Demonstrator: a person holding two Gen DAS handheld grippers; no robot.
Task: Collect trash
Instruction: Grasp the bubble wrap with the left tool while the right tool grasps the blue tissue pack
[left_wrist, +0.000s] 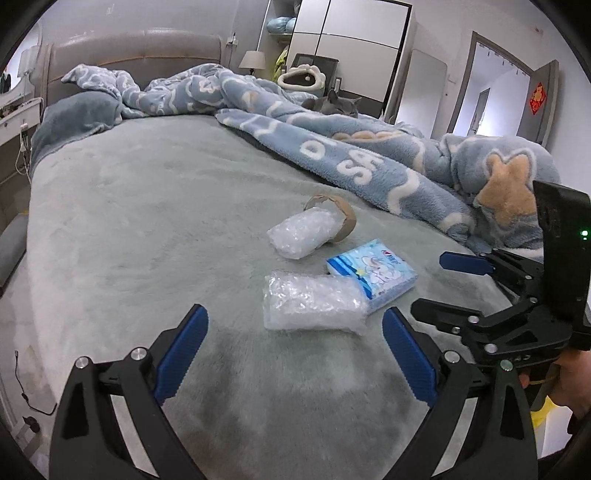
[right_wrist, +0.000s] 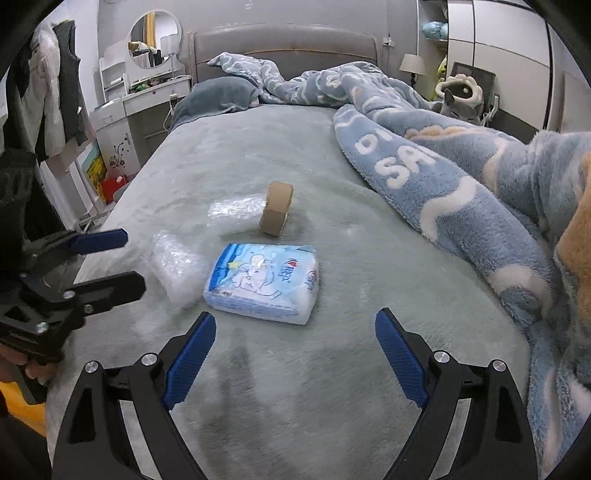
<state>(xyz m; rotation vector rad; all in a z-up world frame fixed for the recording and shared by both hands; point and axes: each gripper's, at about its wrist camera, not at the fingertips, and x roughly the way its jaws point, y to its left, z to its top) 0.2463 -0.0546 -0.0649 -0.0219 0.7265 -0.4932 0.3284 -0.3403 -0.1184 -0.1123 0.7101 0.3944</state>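
On the grey-green bed cover (left_wrist: 147, 221) lie two clear bubble-wrap bundles, a near one (left_wrist: 310, 302) (right_wrist: 177, 266) and a far one (left_wrist: 301, 236) (right_wrist: 236, 208). A squashed brown cardboard tape core (left_wrist: 338, 216) (right_wrist: 277, 208) sits by the far bundle. A blue tissue pack (left_wrist: 373, 271) (right_wrist: 264, 282) lies beside the near bundle. My left gripper (left_wrist: 295, 354) is open and empty, just short of the near bundle. My right gripper (right_wrist: 295, 354) is open and empty, just short of the tissue pack; it also shows in the left wrist view (left_wrist: 439, 284).
A rumpled blue fleece blanket (left_wrist: 369, 158) (right_wrist: 461, 184) covers the bed's right side. A grey cat (left_wrist: 334, 105) lies behind it. A pillow (right_wrist: 218, 96) and headboard (right_wrist: 284, 48) are at the far end. A dressing table (right_wrist: 147, 92) stands left of the bed.
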